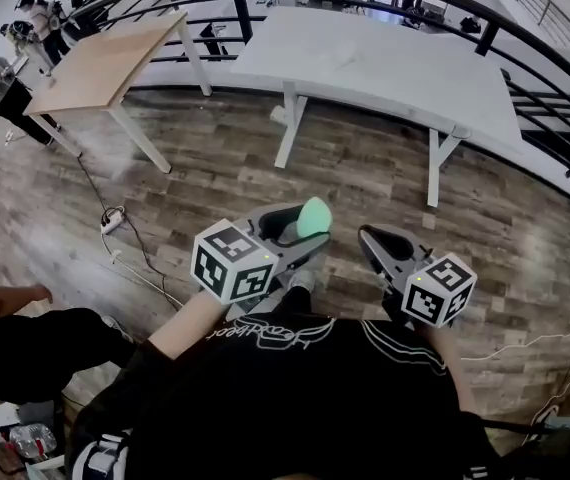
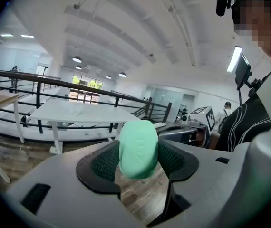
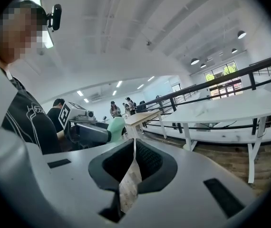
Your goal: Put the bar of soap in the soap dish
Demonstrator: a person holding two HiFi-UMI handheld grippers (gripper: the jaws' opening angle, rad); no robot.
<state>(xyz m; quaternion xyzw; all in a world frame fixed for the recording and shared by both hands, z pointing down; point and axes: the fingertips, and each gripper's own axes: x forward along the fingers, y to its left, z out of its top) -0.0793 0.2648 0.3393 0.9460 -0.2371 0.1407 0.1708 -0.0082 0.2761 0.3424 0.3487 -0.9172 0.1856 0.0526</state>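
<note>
A mint-green bar of soap [image 2: 138,148] stands upright between the dark pads of my left gripper [image 2: 139,161], which is shut on it. In the head view the bar of soap [image 1: 314,216] sticks out of the left gripper [image 1: 300,230], held in the air above the wooden floor. The soap [image 3: 116,127] also shows in the right gripper view, off to the left. My right gripper [image 3: 133,161] is shut with nothing between its jaws; in the head view the right gripper [image 1: 373,241] hangs beside the left one. No soap dish is in view.
A long white table [image 1: 385,73] stands ahead across the wooden floor, with a smaller wooden table [image 1: 105,63] to its left. A black railing [image 1: 525,43] curves behind them. A power strip with a cable [image 1: 112,220] lies on the floor at left. People stand at the far left.
</note>
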